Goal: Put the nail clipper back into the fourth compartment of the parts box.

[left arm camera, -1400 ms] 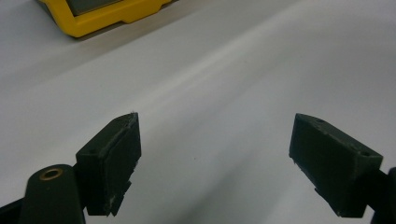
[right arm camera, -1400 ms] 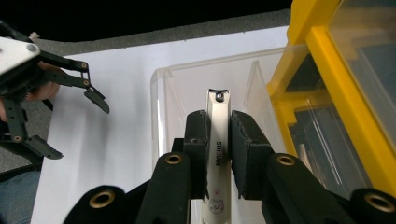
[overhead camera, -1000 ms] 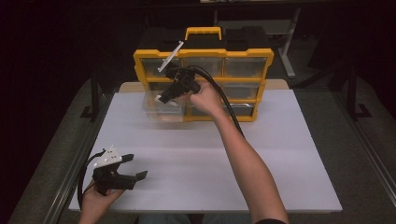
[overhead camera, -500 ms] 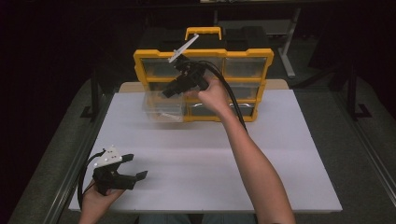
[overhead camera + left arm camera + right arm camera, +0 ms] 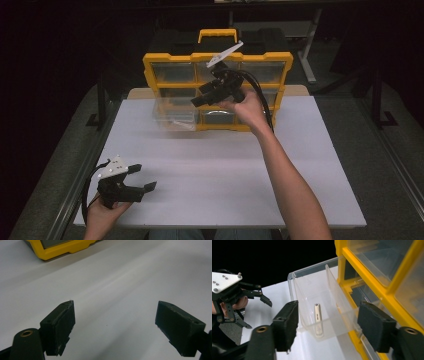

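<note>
A yellow parts cabinet with clear drawers stands upright at the back of the white table. One clear drawer is pulled out at its lower left; in the right gripper view this drawer holds a small white pen-like piece. My right gripper hovers open just in front of the cabinet, beside the drawer, with nothing between its jaws. My left gripper stands open near the front left corner of the table, over bare surface.
The cabinet's yellow bottom edge lies far ahead of the left gripper. A black cable trails from the right gripper over the forearm. Metal rails run along both sides of the table; the surroundings are dark.
My right gripper has drawn back to the right and upward from the drawer, which now stands pulled out and free. The left gripper has stayed put.
</note>
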The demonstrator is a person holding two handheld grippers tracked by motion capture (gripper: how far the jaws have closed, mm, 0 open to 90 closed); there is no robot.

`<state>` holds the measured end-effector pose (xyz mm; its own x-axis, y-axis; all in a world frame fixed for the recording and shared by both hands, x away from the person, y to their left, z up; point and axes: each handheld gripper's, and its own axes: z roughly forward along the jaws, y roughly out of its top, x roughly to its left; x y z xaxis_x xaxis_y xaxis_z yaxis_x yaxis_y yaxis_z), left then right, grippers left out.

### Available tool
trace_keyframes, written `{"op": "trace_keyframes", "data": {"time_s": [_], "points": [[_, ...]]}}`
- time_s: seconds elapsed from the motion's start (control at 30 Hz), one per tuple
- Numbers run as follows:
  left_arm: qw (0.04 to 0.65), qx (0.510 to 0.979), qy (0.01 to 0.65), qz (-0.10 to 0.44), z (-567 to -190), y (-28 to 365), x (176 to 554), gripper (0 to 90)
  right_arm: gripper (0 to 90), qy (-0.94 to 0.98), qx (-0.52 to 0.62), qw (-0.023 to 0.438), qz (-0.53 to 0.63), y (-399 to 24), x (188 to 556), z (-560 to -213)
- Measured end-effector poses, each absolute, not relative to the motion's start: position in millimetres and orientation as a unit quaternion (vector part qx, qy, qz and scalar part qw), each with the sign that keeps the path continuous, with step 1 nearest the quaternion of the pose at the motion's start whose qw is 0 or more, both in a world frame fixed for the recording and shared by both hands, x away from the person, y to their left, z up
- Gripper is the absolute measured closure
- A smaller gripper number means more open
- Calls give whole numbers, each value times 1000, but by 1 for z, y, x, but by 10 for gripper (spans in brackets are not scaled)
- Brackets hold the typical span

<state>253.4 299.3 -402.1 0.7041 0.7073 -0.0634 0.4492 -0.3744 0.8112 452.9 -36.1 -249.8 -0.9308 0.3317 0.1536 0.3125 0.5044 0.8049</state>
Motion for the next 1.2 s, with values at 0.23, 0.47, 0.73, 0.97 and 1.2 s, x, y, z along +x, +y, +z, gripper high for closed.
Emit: {"op": "trace_keyframes", "data": {"time_s": [0.23, 0.47, 0.73, 0.97, 1.2], "points": [[430, 819, 352, 142, -405, 297, 253, 164, 233, 859, 200, 11, 472, -59, 444, -268], [432, 819, 349, 141, -405, 296, 253, 164, 206, 853, 217, 16, 474, -77, 435, -281], [430, 821, 348, 140, -405, 295, 253, 160, 183, 847, 226, 28, 481, -101, 426, -295], [432, 820, 348, 140, -406, 296, 253, 157, 167, 843, 238, 37, 482, -121, 418, -307], [430, 822, 347, 139, -406, 295, 253, 152, 160, 838, 250, 47, 483, -137, 406, -318]]}}
